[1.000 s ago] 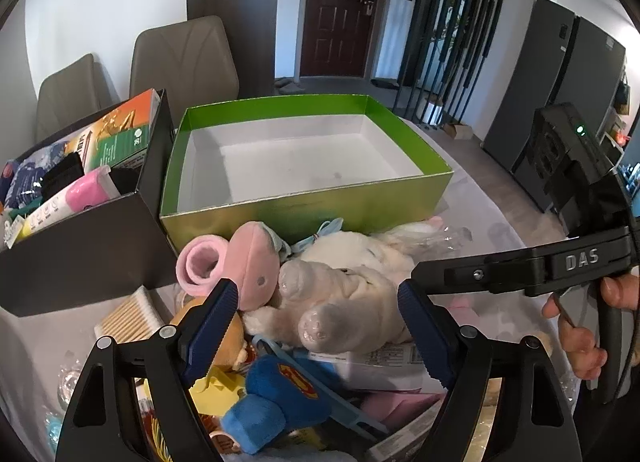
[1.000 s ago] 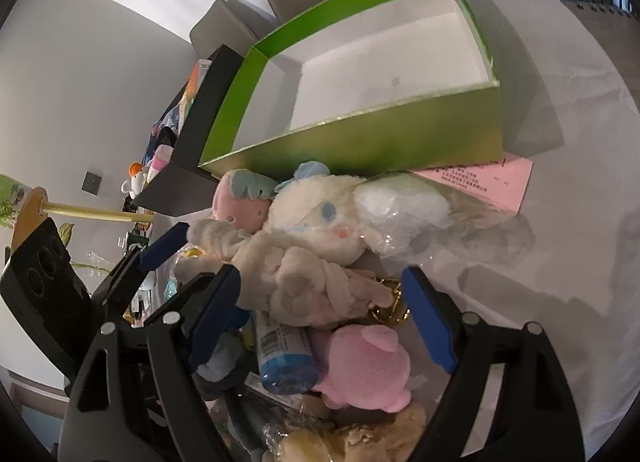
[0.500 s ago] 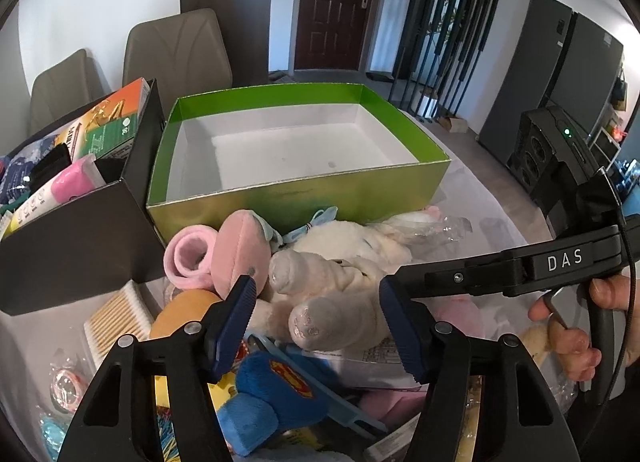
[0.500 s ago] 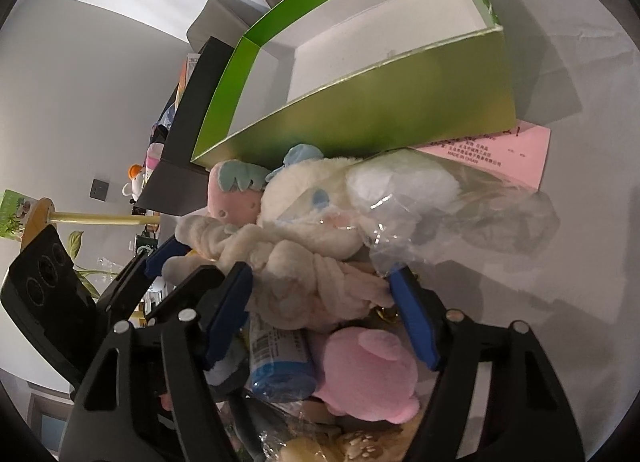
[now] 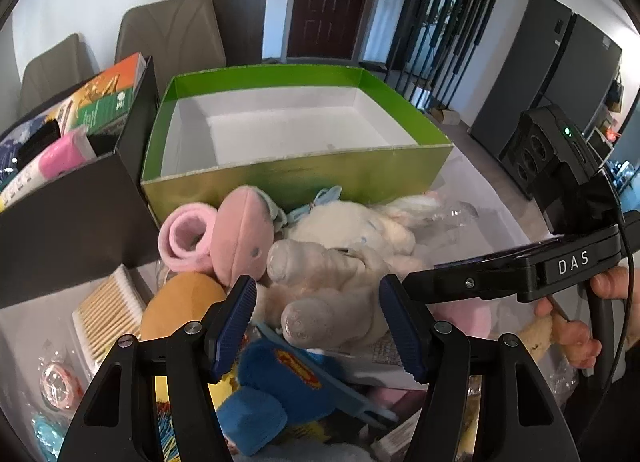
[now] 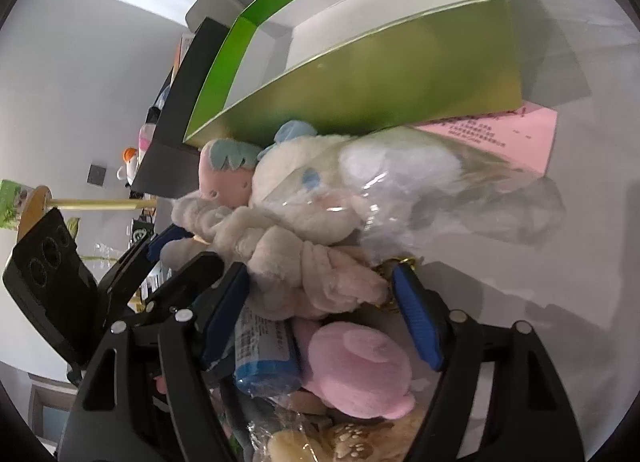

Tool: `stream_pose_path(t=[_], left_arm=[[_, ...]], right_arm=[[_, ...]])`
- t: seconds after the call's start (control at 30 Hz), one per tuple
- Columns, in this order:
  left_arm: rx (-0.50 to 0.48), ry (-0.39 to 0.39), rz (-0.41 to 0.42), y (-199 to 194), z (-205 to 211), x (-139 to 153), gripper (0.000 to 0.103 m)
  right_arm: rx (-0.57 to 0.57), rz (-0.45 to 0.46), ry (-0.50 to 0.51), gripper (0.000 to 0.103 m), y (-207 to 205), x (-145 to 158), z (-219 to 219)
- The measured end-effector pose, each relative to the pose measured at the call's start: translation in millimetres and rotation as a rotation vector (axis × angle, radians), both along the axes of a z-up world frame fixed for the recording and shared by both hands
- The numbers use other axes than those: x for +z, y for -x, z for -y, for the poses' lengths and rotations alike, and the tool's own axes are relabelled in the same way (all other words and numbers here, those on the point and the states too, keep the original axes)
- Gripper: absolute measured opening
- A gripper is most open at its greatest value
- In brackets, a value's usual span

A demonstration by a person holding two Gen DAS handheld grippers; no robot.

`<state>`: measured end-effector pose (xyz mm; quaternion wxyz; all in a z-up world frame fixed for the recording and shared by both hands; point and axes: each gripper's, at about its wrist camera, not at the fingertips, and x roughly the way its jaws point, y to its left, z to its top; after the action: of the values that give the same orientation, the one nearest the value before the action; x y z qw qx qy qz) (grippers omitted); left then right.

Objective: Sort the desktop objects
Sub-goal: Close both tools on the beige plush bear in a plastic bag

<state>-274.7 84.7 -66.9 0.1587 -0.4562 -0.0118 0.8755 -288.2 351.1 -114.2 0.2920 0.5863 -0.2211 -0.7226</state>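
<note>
My left gripper (image 5: 318, 326) jaws closed in around the cream plush toy's (image 5: 340, 262) legs, pad contact unclear, my right gripper (image 6: 320, 302) jaws reopening slightly astride its body, toy lying against the green box's (image 5: 296, 174) near wall.

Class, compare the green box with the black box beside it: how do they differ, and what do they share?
The green box is empty, with a white interior; the black box holds packets and cartons. The green box has shiny, bright walls; the black box has matt, dark ones. Both are open-topped and stand side by side behind the toys.
</note>
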Motion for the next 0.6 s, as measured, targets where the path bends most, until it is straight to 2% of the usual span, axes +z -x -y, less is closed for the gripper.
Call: stream_pose_path(t=[0.23,0.37,0.47,0.6], left_arm=[[-0.043,0.004,0.044,-4,-2,-8,0.066],[-0.043,0.017,0.04,-6,-6,-9,0.066],[-0.049,0.008,0.038,-7,-8,-7,0.057],[-0.047,0.017,0.021,-10,-8,-2,0.055]], right_arm=[[0.042,-0.003,-0.018,0.07,-1,0,12],[0.044,-0.012,-0.04,0.069,-2,1,15],[0.038,-0.017,-0.049,0.068,-2,2,16],[0.028,-0.033,-0.048,0.066,-3,6,19]])
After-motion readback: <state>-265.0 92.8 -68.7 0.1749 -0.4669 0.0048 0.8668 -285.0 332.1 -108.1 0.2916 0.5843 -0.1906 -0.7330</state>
